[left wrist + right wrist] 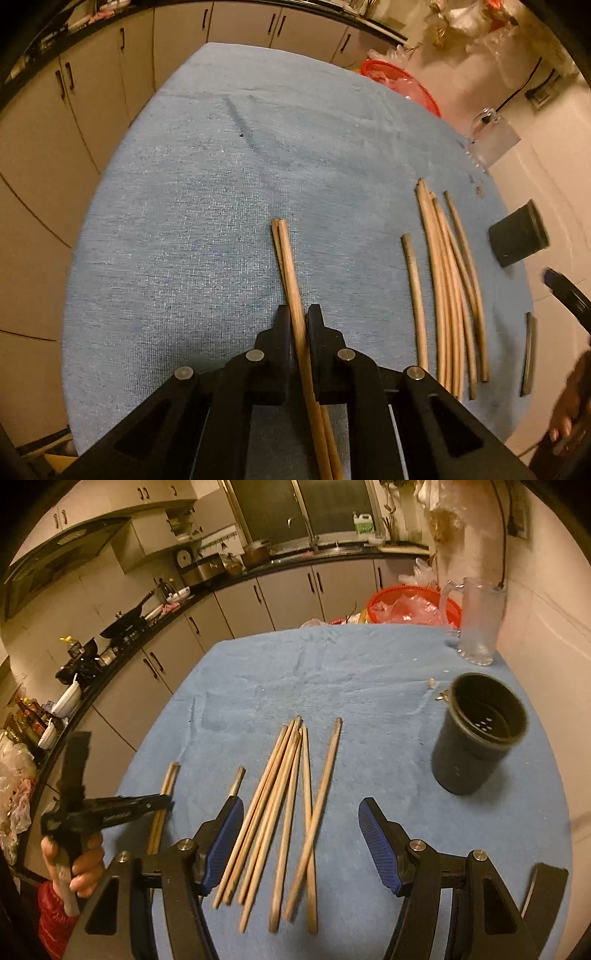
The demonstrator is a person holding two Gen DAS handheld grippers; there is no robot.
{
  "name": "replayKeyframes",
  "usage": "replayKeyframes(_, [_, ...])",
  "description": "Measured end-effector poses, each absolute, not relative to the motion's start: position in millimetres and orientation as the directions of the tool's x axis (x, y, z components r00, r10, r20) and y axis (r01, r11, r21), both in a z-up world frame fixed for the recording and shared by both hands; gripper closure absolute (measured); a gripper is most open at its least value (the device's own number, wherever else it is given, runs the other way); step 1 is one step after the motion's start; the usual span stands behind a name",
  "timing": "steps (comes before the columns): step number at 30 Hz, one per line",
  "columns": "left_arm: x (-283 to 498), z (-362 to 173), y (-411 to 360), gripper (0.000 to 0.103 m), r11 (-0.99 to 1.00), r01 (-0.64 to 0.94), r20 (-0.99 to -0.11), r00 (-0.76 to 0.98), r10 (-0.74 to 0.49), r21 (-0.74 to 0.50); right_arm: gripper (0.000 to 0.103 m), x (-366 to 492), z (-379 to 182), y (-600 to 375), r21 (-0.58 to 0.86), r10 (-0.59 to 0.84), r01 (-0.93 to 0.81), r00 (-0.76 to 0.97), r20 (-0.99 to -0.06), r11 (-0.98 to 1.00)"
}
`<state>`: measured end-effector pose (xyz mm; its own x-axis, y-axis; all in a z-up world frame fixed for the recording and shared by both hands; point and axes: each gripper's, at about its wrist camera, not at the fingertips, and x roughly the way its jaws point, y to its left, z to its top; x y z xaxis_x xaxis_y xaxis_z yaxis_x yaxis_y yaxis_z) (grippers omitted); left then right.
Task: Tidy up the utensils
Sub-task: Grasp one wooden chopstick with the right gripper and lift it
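On the left, our left tool (298, 317) has closed its black jaws on a pair of chopsticks (286, 258), which run between the pads and out over the blue cloth of the bench (177, 206). In the right wrist view, the same tool (162, 803) sits at the left of the bench, gripping that pair partway along.

Moving right, one single chopstick (236, 781) lies alone just beside the main heap. The heap of chopsticks (280, 812) lies loose and crossed on the cloth, none of it gathered yet.

Our right tool (301, 834) stands with its blue pads well apart, holding nothing; the heap lies beneath and between them, not touched as far as we can see.

Further right, the dark holder (476, 734) stands upright and appears empty, only its perforated bottom showing.

We judge the task barely begun: one pair is picked up, nothing is in the holder, and all the rest waits.
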<state>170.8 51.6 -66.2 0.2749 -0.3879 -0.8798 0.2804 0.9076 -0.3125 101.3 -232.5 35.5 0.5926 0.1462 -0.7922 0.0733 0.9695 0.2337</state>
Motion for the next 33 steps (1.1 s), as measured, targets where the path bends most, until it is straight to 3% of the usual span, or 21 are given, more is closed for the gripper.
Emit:
replayKeyframes(5, [169,-60,72,0.089,0.904,0.278,-0.868,0.292,-0.401,-0.324,0.04,136,25,-224,0.205,0.13,0.076,0.552,-0.824,0.976])
replayKeyframes(12, [187,-61,69,0.089,0.926,0.247,-0.887,0.299,-0.352,-0.284,0.063,177,3,-230,0.167,0.09,0.126,0.47,-0.878,0.978])
replayKeyframes(20, [213,-62,38,0.089,0.953,0.222,-0.925,0.277,-0.262,-0.204,0.064,212,-22,-240,0.111,0.033,0.186,0.378,-0.925,0.976])
replayKeyframes(28, [211,-61,22,0.089,0.969,0.216,-0.942,0.283,-0.179,-0.119,0.072,226,-52,-244,0.042,-0.022,0.195,0.313,-0.949,0.98])
replayKeyframes(31, [214,-59,12,0.083,0.971,0.219,-0.945,0.286,-0.158,-0.097,0.072,231,-52,-236,-0.012,-0.07,0.177,0.328,-0.942,0.984])
replayKeyframes(33, [216,-59,5,0.083,0.974,0.211,-0.947,0.291,-0.137,-0.076,0.08,236,-53,-232,-0.024,-0.075,0.157,0.328,-0.942,0.987])
